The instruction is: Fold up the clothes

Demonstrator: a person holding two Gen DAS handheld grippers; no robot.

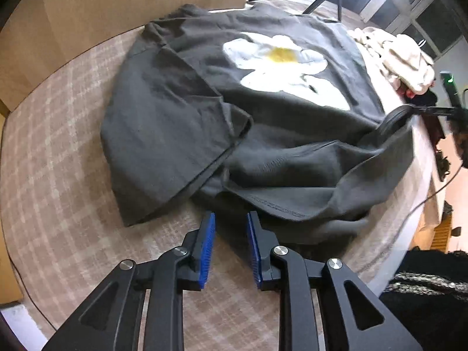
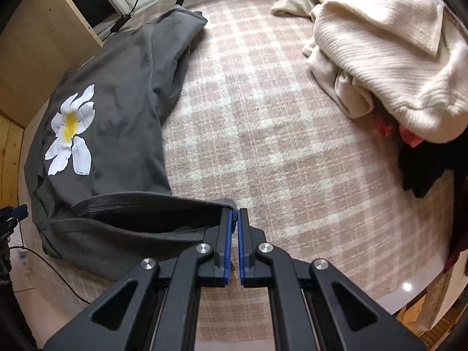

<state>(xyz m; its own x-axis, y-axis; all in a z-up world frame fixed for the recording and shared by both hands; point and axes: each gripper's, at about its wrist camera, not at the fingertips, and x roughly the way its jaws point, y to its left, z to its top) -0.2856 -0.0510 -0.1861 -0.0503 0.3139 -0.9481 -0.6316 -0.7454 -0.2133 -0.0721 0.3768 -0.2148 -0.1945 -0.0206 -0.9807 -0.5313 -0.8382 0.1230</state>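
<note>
Cream knit pile (image 2: 389, 52) clear in R view, R gripper (image 2: 235, 219) pinching hem

Dark grey T-shirt (image 1: 181, 122) with white flower lies partly folded; hem lifted.

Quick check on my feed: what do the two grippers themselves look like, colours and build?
Both look identical. The left gripper and right gripper have matte black angular linkage arms with triangular cut-outs, round silver pivot bolts at the joints, and two flat fingers faced with ribbed blue pads. No markings or sleeves are visible on them. In the left view the right gripper shows only as a blurred dark shape.
</note>
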